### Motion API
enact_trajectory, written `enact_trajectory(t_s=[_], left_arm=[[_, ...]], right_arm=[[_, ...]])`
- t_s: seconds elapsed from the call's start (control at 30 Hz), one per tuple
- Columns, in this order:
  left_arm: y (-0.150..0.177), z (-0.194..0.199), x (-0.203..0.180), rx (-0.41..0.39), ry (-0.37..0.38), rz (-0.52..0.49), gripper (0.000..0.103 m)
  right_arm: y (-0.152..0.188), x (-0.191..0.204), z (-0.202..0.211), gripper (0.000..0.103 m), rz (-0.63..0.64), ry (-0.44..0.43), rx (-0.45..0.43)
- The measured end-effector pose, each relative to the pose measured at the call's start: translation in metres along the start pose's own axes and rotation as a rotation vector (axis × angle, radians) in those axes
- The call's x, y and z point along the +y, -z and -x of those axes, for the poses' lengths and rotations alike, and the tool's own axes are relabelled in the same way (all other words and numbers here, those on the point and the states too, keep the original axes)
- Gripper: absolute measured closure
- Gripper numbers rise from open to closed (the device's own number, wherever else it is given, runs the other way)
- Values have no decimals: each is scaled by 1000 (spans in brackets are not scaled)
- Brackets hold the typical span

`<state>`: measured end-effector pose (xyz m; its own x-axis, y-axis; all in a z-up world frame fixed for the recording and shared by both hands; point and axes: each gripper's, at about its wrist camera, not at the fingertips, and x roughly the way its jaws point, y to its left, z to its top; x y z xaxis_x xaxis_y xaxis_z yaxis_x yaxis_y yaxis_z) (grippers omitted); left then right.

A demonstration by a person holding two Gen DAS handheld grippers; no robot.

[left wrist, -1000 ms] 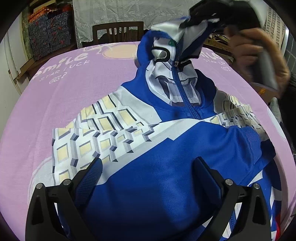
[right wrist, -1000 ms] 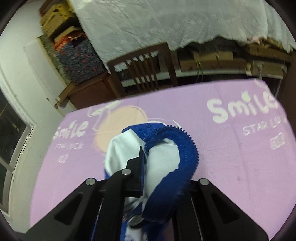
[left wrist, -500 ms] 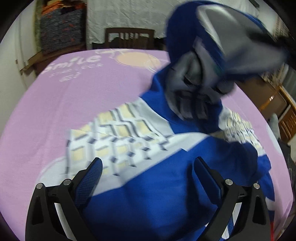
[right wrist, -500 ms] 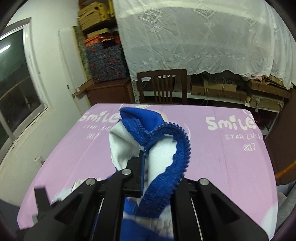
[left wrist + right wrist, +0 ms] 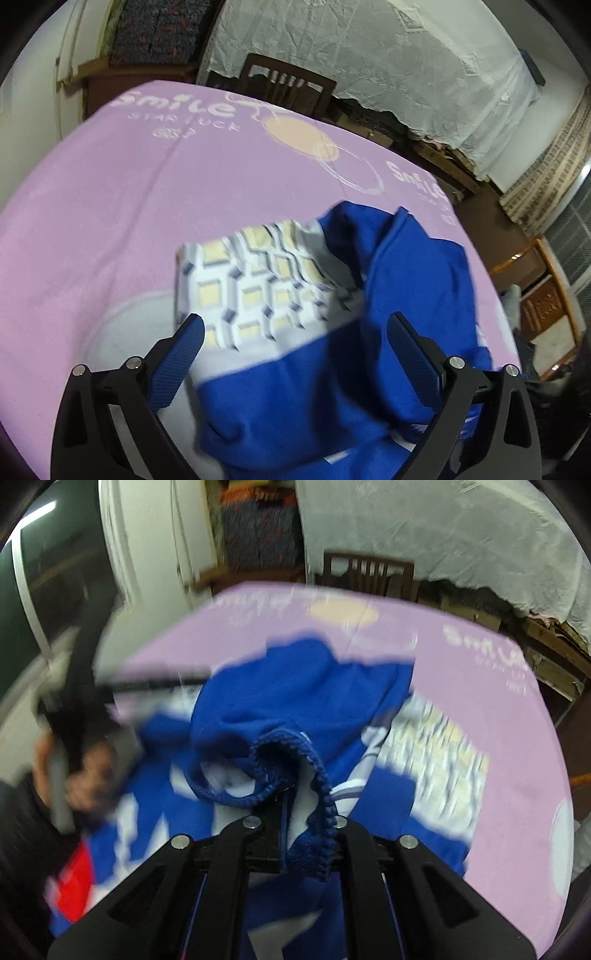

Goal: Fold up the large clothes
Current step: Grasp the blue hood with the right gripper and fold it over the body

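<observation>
A blue and white zip hoodie with a cream block pattern lies on the pink sheet. Its blue hood part is folded down over the body. My left gripper is open and hovers just above the hoodie, holding nothing. My right gripper is shut on the hoodie's zipper edge and holds it low over the garment. The left gripper and hand show blurred at the left of the right wrist view.
The pink sheet has "Smile" lettering and covers the table. A wooden chair stands at the far edge. White lace cloth covers shelves behind. A wooden cabinet stands at the right.
My right gripper has swung the hood from high over the far side down toward me, laying it over the hoodie's body. My left gripper has stayed open and shifted its view left.
</observation>
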<state>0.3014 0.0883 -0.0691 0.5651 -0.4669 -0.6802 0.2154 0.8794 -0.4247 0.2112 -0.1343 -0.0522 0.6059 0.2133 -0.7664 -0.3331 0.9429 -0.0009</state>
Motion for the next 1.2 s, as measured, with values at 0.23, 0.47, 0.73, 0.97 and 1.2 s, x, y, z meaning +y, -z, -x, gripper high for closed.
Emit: enact_trajectory(t_s=[0.23,0.47,0.73,0.97,1.2], left_arm=[[20,3,-28,53,79,-50,4],[21,-7,-50,52,15,-113,8],[27,0,-55,72,71,-100,80],[57,2,-41,132,35,-113,85],[60,6,-37,141,40,-95,86]], right_arm=[[38,4,16,48,57,1,-11],[56,-22,67,40,-9,-9,-134],[17,-24,41,99,-134,-145,-143],[35,7,10,99,-36,-170,-11],[40,-5,-2,101,-70,-218,45]])
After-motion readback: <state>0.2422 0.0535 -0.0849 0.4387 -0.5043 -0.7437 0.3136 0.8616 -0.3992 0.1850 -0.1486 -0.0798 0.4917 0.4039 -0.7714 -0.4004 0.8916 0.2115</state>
